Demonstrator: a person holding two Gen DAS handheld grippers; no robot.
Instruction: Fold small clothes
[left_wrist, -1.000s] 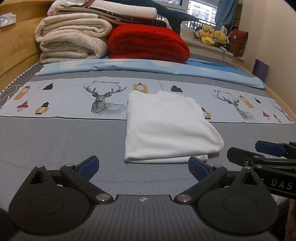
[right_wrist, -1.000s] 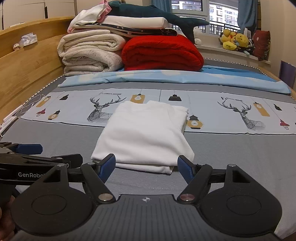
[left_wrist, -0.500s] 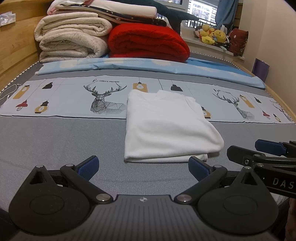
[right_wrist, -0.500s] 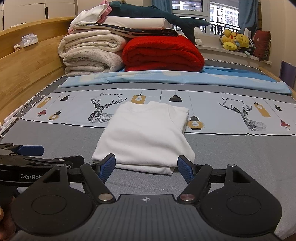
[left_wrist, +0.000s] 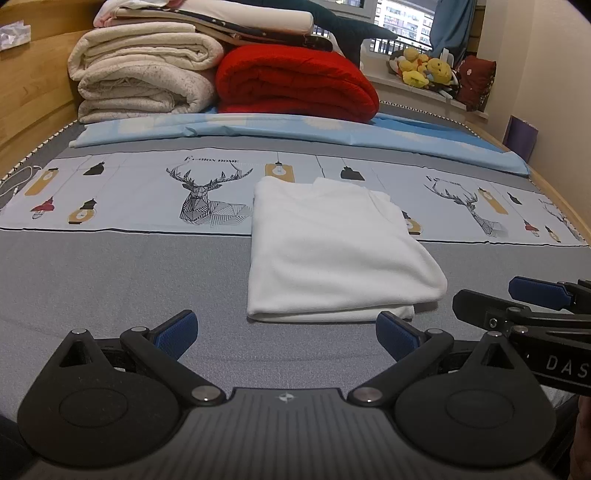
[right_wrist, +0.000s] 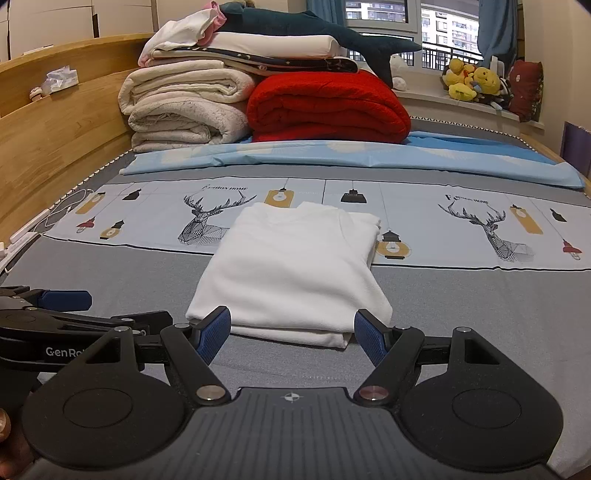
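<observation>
A white garment (left_wrist: 332, 251) (right_wrist: 295, 269) lies folded into a neat rectangle on the grey bedsheet. My left gripper (left_wrist: 286, 330) hovers open just short of its near edge, offset to the left, with nothing between its blue pads. In the right wrist view my right gripper (right_wrist: 291, 332) is open too, its pads either side of the garment's near edge without touching it. Each gripper shows at the side of the other's view: the right one (left_wrist: 517, 306) beside the garment's right corner, the left one (right_wrist: 74, 306) to its left.
Rolled cream blankets (right_wrist: 184, 107) and a red quilt (right_wrist: 325, 107) are stacked at the head of the bed, with a plush shark on top. A wooden bed frame (right_wrist: 55, 140) runs along the left. Soft toys (right_wrist: 472, 83) sit on the window sill.
</observation>
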